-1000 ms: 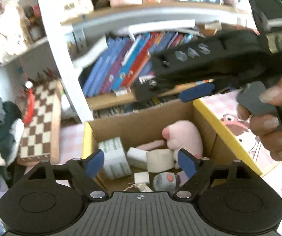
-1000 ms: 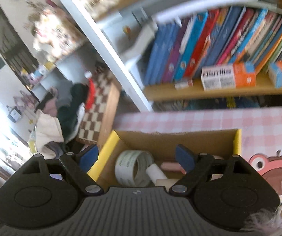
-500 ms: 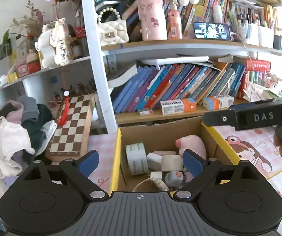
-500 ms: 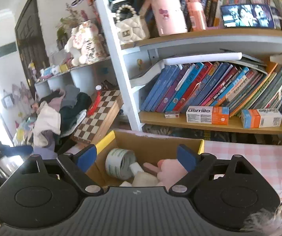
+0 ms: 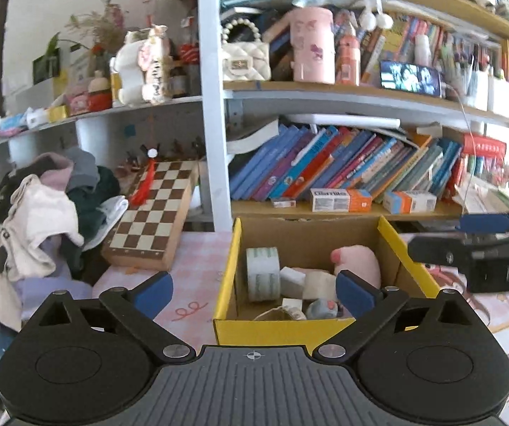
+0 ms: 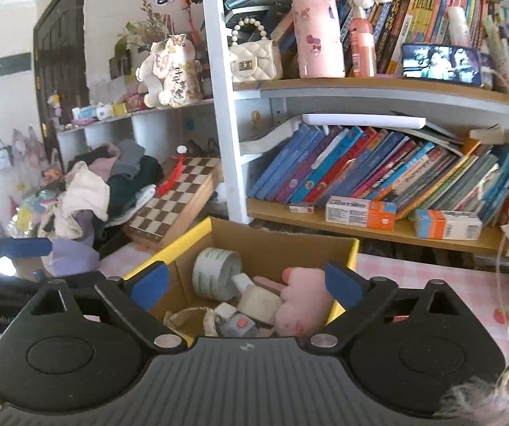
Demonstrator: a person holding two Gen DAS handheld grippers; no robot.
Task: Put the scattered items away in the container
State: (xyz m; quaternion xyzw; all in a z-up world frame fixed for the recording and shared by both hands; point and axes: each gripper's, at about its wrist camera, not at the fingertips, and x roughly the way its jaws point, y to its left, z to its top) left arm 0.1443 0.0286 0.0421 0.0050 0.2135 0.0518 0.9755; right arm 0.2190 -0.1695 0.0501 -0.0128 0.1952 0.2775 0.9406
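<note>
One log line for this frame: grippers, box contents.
left gripper: open, empty | right gripper: open, empty | cardboard box: holds tape roll, pink plush, small items | both grippers above box

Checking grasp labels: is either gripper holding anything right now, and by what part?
Nothing is held. Left gripper and right gripper are both open with empty jaws, above the cardboard box.

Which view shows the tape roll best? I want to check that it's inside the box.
The right wrist view: the tape roll shows its open core, inside the cardboard box. The left wrist view shows it edge-on, against the box's left wall.
</note>
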